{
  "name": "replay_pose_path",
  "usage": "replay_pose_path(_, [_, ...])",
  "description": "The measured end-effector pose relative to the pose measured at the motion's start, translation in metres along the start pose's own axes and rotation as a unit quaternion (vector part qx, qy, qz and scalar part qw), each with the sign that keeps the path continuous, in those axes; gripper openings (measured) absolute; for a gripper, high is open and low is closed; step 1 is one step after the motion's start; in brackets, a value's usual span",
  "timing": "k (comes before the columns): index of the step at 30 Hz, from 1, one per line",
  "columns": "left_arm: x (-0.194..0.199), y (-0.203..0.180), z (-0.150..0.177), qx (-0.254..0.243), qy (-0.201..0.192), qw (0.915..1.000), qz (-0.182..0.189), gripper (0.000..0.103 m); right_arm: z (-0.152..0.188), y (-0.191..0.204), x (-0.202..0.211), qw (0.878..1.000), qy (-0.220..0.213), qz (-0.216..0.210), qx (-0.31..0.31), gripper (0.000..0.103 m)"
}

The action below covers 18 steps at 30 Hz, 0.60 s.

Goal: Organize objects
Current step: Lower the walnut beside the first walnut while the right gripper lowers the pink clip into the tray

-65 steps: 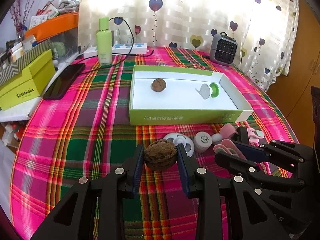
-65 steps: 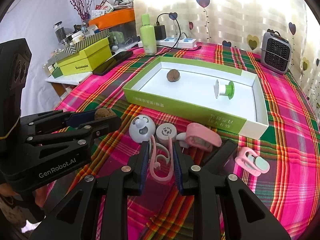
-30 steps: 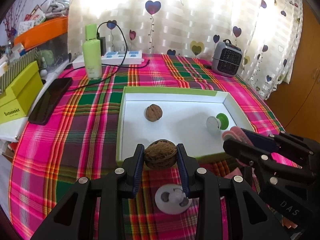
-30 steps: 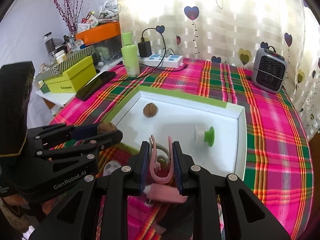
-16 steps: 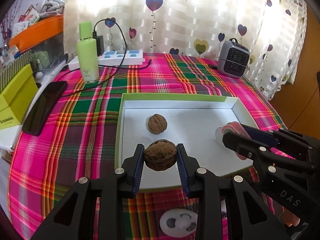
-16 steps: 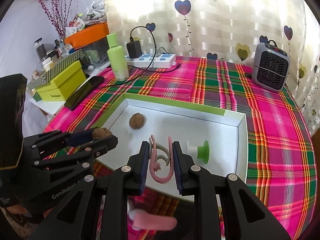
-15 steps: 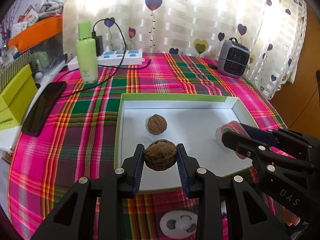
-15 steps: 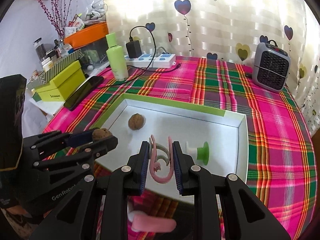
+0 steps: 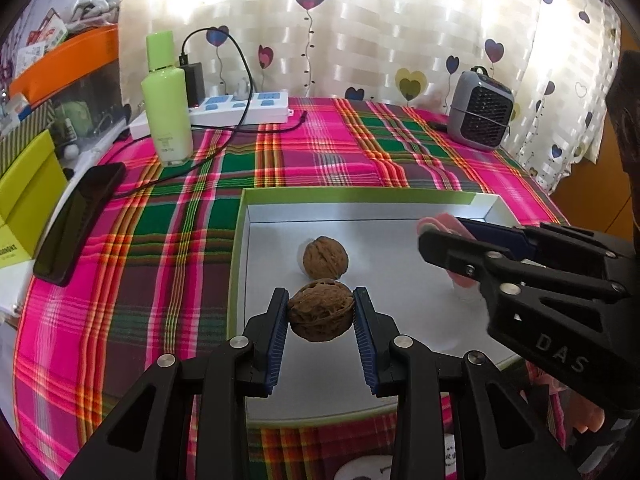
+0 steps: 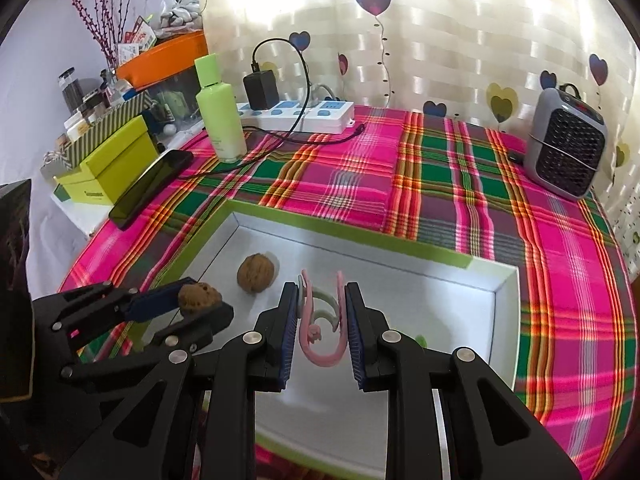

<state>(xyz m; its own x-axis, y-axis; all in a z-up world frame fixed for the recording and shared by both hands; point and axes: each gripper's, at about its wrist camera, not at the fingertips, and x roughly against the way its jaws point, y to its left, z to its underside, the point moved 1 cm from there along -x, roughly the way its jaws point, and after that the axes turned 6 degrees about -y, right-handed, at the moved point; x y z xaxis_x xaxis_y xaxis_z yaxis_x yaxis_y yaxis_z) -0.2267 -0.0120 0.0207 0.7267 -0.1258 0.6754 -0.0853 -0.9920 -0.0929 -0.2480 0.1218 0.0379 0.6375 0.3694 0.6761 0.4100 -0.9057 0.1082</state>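
Note:
My left gripper [image 9: 320, 312] is shut on a brown walnut [image 9: 320, 310], held over the near left part of the white tray with green walls [image 9: 360, 196]. A second walnut [image 9: 325, 257] lies on the tray floor just beyond it. My right gripper [image 10: 322, 324] is shut on a pink hook-shaped clip [image 10: 320, 334] above the tray's middle. In the right wrist view the left gripper [image 10: 192, 304] with its walnut [image 10: 199, 297] shows at the left, beside the loose walnut [image 10: 256, 273]. A green-and-white piece [image 10: 420, 339] is mostly hidden behind my right finger.
A plaid cloth [image 9: 180, 240] covers the table. At the back stand a green bottle [image 9: 166, 100], a white power strip [image 9: 240, 108] with a charger, and a grey heater [image 9: 478, 110]. A black phone [image 9: 76, 224] and yellow-green box [image 10: 108, 168] lie left. White round pieces [image 9: 376, 470] sit near the tray's front.
Both grippers have moved forward over the tray, each keeping its hold. The loose walnut now lies just ahead of the left fingers; the green-and-white piece has slipped behind the right finger.

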Motion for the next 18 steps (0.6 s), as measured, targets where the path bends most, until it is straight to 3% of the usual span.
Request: replay_pose_path(18, [-0.017,0.0,-0.001,-0.007,0.011,0.9999,-0.002,0.03,-0.01,-0.007,-0.039,0.999,0.038,0.005,0.006,0.024])
